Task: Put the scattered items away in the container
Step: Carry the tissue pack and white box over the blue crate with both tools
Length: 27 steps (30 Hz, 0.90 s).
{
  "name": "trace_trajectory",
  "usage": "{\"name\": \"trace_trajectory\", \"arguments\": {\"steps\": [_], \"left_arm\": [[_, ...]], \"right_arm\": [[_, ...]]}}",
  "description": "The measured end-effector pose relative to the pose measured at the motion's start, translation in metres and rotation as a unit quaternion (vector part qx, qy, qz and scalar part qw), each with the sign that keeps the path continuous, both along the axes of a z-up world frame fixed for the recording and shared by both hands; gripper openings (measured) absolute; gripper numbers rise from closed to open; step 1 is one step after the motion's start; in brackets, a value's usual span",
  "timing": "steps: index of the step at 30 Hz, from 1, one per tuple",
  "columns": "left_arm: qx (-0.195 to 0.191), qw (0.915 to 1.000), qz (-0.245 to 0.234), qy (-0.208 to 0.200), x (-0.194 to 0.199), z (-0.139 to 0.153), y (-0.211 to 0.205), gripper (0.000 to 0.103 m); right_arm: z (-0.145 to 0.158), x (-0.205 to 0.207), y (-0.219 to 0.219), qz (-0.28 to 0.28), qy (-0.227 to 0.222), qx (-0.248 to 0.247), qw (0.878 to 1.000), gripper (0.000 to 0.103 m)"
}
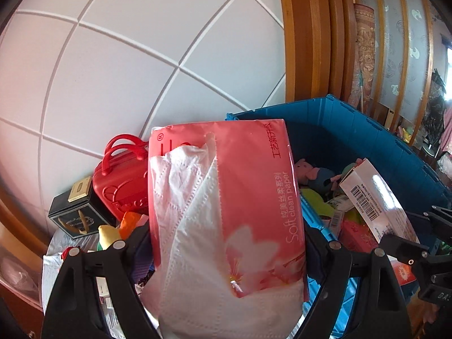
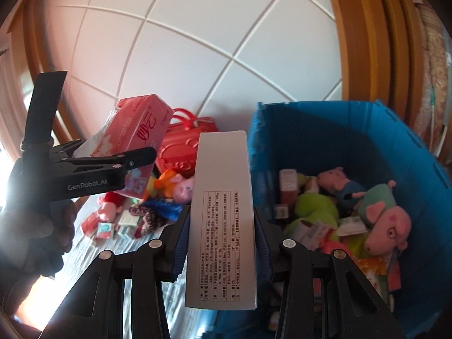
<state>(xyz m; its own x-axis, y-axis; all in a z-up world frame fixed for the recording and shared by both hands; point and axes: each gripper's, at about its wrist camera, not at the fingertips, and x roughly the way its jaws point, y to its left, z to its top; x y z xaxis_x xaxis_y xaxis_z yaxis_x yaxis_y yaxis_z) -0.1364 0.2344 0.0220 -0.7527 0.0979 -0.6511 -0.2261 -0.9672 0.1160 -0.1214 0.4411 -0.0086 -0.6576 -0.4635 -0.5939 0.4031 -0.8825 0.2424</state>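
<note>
My left gripper [image 1: 226, 240] is shut on a pink tissue pack [image 1: 226, 197] with white tissue sticking out, held up left of the blue container [image 1: 367, 135]. It also shows in the right wrist view [image 2: 135, 132], clamped by the left gripper [image 2: 135, 158]. My right gripper [image 2: 221, 226] is shut on a long white box [image 2: 221, 212], held upright near the blue container's [image 2: 325, 135] left wall. That white box [image 1: 375, 197] shows above the container in the left wrist view. Plush pig toys [image 2: 387, 223] and small packets lie inside the container.
A red toy suitcase [image 1: 124, 180] and a black tin [image 1: 76, 212] stand by the white panelled wall. Plush toys [image 2: 172, 186] and small packets [image 2: 113, 226] lie scattered on the surface left of the container. Wooden door frames [image 1: 310, 42] stand behind.
</note>
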Motion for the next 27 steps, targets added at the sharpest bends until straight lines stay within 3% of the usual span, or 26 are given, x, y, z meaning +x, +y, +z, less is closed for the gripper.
{"name": "trace_trajectory", "arguments": {"steps": [13, 27], "left_arm": [[0.003, 0.9976, -0.069, -0.006, -0.026, 0.009, 0.099, 0.085], [-0.008, 0.9927, -0.117, -0.028, -0.05, -0.004, 0.158, 0.085]], "right_arm": [[0.004, -0.036, 0.097, -0.083, 0.0, -0.007, 0.996, 0.041], [-0.016, -0.074, 0.142, -0.117, -0.023, -0.009, 0.993, 0.041]]}}
